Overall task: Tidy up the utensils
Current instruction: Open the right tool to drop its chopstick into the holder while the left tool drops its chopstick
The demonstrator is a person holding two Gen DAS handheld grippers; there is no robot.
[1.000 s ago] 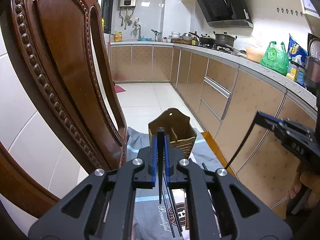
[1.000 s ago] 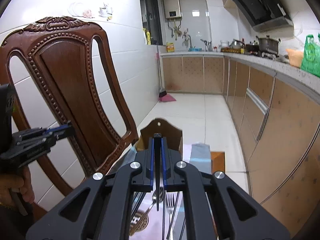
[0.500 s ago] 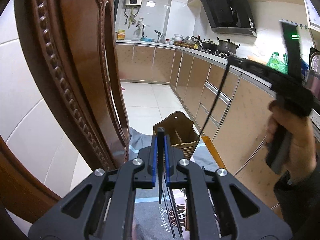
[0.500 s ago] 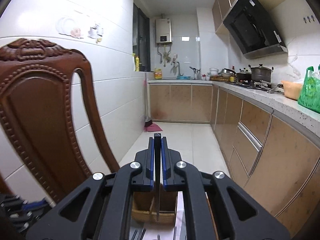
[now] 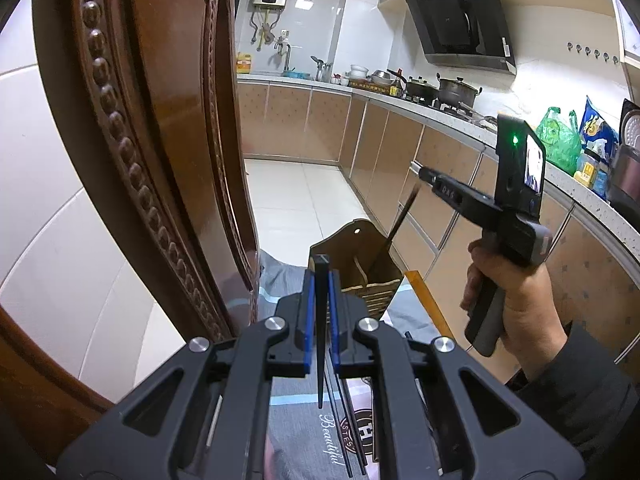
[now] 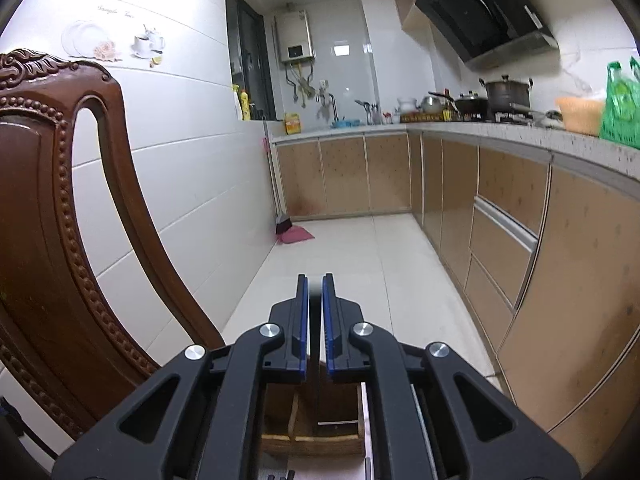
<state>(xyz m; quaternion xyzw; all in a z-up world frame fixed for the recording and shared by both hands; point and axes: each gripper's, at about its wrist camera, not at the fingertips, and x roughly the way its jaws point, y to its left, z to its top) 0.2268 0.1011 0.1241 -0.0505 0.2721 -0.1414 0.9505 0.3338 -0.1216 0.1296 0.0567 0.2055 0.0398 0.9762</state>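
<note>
My left gripper (image 5: 322,276) is shut on a black chopstick (image 5: 321,328) that hangs down between its fingers. The brown wooden utensil holder (image 5: 356,264) stands just beyond it on the cloth. My right gripper (image 5: 424,174), seen in the left wrist view, is shut on another black chopstick (image 5: 394,232) whose lower end dips into the holder's right compartment. In the right wrist view the right gripper (image 6: 315,284) looks down over the holder (image 6: 312,424), with the chopstick (image 6: 317,360) between its pads.
A carved wooden chair back (image 5: 152,152) stands close on the left. More black chopsticks (image 5: 348,420) lie on the grey printed cloth (image 5: 304,432) under my left gripper. Kitchen cabinets (image 6: 512,240) and a counter run along the right.
My right gripper has swung over the holder and lowered its chopstick tip into the right compartment. My left gripper has stayed near the holder with its chopstick.
</note>
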